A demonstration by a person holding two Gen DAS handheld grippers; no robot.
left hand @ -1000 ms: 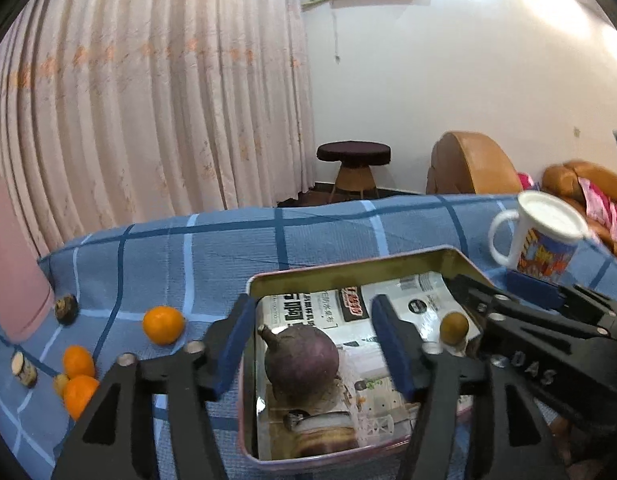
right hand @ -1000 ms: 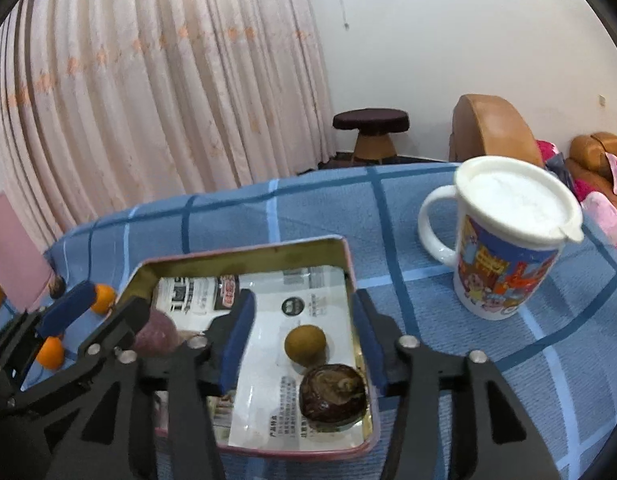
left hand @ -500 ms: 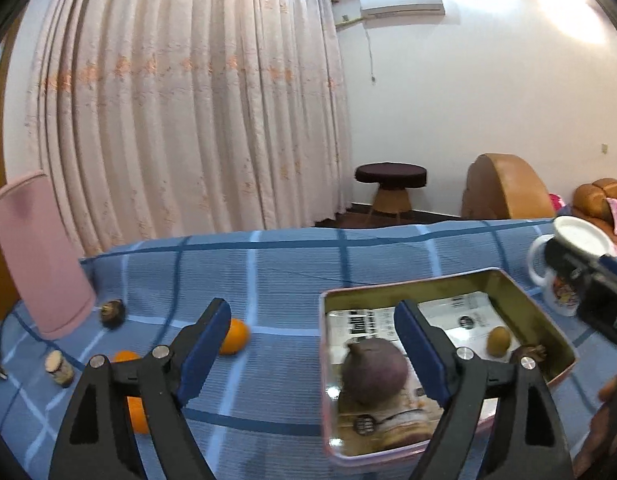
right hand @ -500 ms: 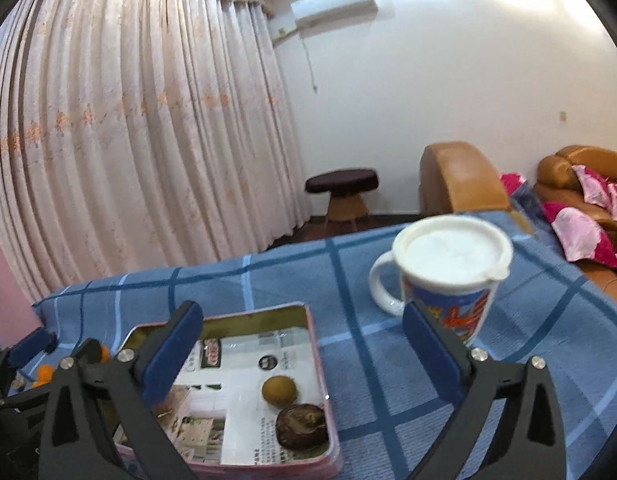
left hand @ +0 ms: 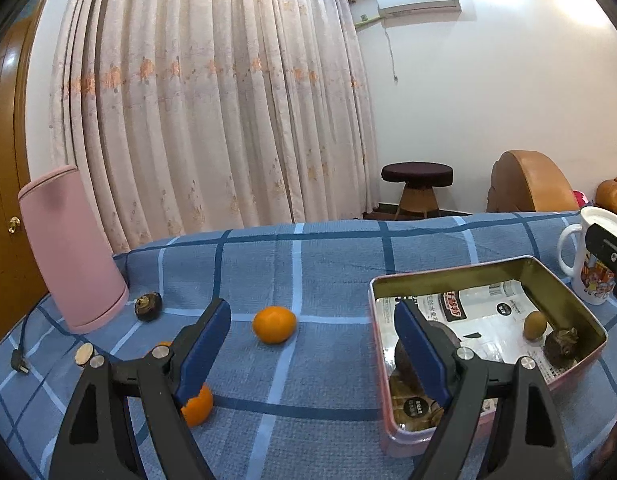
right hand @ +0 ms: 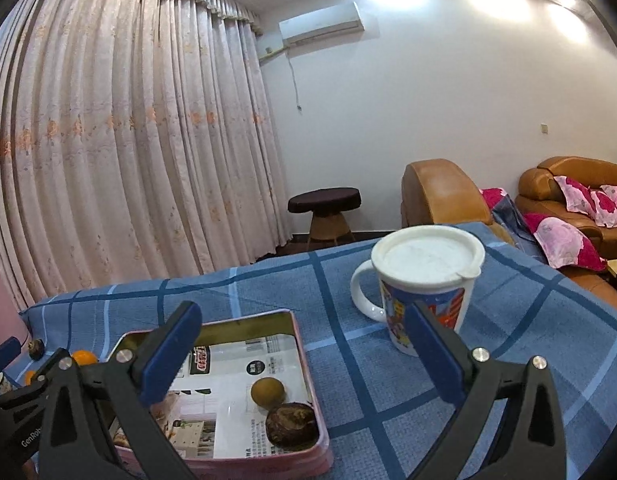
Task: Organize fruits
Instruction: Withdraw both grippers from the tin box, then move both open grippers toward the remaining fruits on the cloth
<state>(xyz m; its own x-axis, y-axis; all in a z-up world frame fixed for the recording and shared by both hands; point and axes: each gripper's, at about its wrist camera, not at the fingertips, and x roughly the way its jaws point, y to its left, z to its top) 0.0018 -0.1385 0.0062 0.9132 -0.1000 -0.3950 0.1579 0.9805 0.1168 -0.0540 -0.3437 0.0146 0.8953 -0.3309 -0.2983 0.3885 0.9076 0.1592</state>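
Orange (left hand: 274,324) round, glossy; metal tin (left hand: 564,304) rectangular; cloth woven.

Open cloth ahead of my left tool, clutter at both sides.
Between my left gripper (left hand: 312,344) jaws: bare tablecloth (left hand: 328,280), one orange (left hand: 274,324) ahead. Tin tray (left hand: 564,304) wall blocks right, pink cylinder (left hand: 72,252) blocks far left. My right gripper (right hand: 304,356): lidded mug (right hand: 424,292) just ahead, tray left.

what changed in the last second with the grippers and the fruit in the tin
Both grippers opened wide and pulled back from the tin. The left gripper let go of the purple fruit; the right gripper is also empty. All three fruits stayed inside the tin.
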